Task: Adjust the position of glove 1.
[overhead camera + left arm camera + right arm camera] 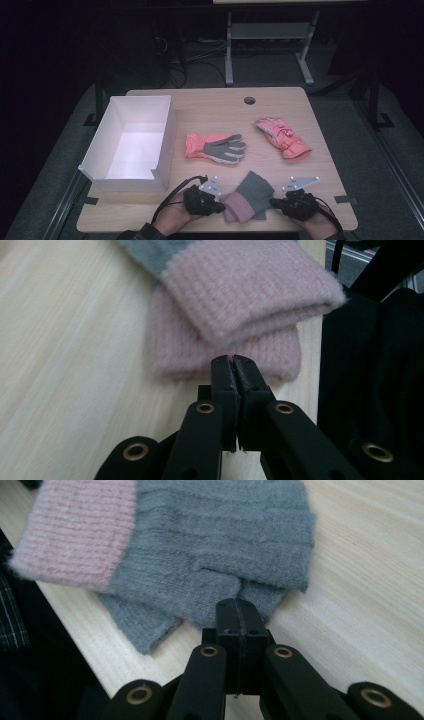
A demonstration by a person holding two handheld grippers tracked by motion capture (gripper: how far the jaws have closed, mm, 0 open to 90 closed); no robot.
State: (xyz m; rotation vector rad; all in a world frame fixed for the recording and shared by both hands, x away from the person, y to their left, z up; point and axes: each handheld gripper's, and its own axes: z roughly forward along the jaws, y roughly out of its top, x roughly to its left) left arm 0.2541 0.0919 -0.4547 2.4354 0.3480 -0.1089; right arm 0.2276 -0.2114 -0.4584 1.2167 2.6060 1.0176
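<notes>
You are at the near edge of a pale wooden bench [280, 200], one claw in each hand, both turned inward toward a pair of knitted mittens [248, 202], grey with pink cuffs, stacked one on the other between them. Your left claw [219, 205] sits at the pink cuff end; in the left gripper view its jaws are pressed together with their tips at the edge of the lower pink cuff [227, 347], and you cannot tell for certain whether a fold of knit is pinched there or the claw is simply clenched against the cloth. Your right claw [274, 202] sits at the grey end; in the right gripper view its jaws are likewise clenched, their tips meeting the edge of the grey knit [215, 545], and again the pinch itself is hidden behind the jaws. Farther off on the bench lie two more gloves, apart from each other: one coral with a grey palm [216, 146] near the middle, one coral-pink [282, 136] to the right of it. An open white box [131, 145] stands at the left, with nothing visible inside. The step in hand looks like taking hold of the mitten pair at both ends. The next move would likely be a lift with both hands together, keeping the two mittens stacked, then a carry to the left toward the box; check first that each claw truly has cloth, since a thin edge of knit can slip free.
</notes>
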